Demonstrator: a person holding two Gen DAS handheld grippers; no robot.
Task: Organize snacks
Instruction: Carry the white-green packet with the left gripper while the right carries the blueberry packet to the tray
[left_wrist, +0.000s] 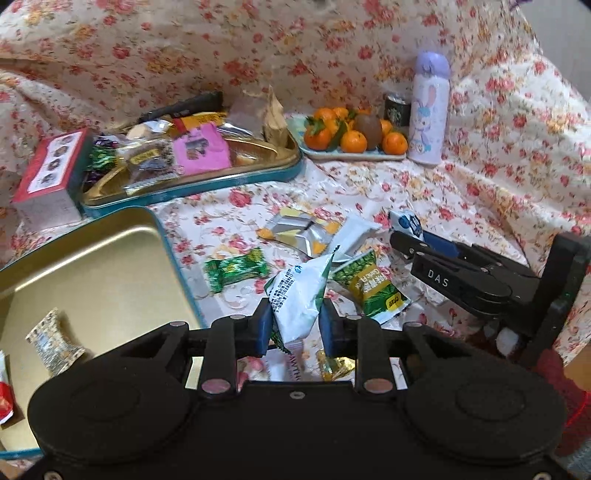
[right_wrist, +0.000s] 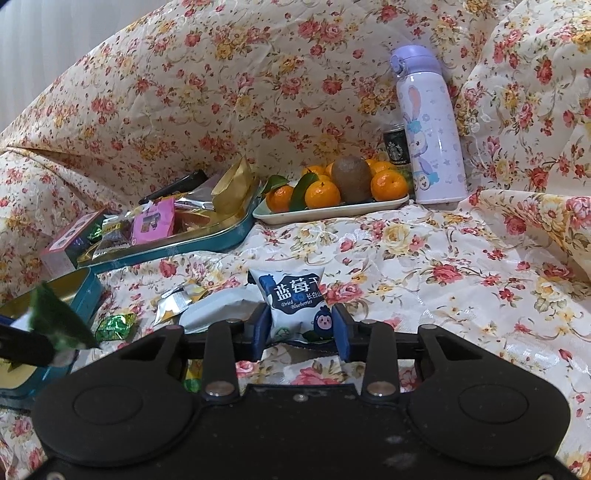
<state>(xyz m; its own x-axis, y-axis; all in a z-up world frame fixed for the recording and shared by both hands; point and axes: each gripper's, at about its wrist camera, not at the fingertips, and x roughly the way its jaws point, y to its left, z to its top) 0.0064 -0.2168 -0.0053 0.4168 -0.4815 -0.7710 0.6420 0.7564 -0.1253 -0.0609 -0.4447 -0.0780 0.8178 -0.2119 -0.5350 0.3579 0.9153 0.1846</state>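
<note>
In the left wrist view my left gripper (left_wrist: 295, 321) is shut on a white and green snack packet (left_wrist: 297, 295), which stands up between the blue pads above the floral cloth. An open gold tin (left_wrist: 92, 266) lies to its left with a small patterned packet (left_wrist: 53, 343) inside. My right gripper (right_wrist: 301, 325) is shut on a white and blue dried blueberries packet (right_wrist: 295, 302); it also shows as the right gripper (left_wrist: 406, 240) at the right of the left wrist view. Loose on the cloth lie a green candy (left_wrist: 236, 269), a silver-yellow packet (left_wrist: 299, 229) and a green pea packet (left_wrist: 373, 288).
A teal-rimmed gold tray (left_wrist: 258, 173) heaped with snacks sits behind the tin, a red box (left_wrist: 51, 173) beside it. Farther back stand a plate (right_wrist: 332, 210) of mandarins and a kiwi, a dark can (right_wrist: 395, 147) and a purple bottle (right_wrist: 430, 129). Floral cloth rises behind.
</note>
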